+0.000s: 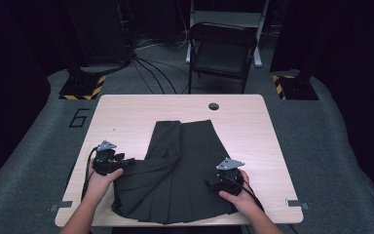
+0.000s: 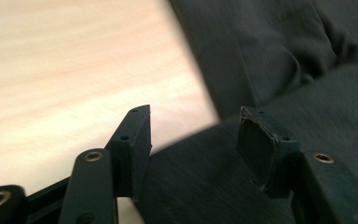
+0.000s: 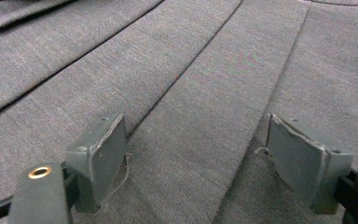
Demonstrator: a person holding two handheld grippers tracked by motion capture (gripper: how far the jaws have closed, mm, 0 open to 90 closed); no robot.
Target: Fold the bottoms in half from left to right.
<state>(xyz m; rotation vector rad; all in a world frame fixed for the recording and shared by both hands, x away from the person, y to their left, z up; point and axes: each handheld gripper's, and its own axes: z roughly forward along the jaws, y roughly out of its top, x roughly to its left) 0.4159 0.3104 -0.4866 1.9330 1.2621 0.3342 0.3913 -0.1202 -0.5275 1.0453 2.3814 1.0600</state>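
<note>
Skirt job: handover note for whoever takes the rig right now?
Left gripper: open, at the left edge of the dark pleated skirt, holding nothing.
Right gripper: open, over the skirt's right pleats, nothing clamped.
Skirt lies on the table, waist away from the person, hem at the near edge; the left side is already folded inward near the waist.
Left: smooth and finish the fold.

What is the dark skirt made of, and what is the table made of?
Pleated skirt: looks like matte woven cloth, dark grey; fine weave and pressed pleats show in the right gripper view. Table: pale wood-look top with smooth grain lines, probably laminate.
</note>
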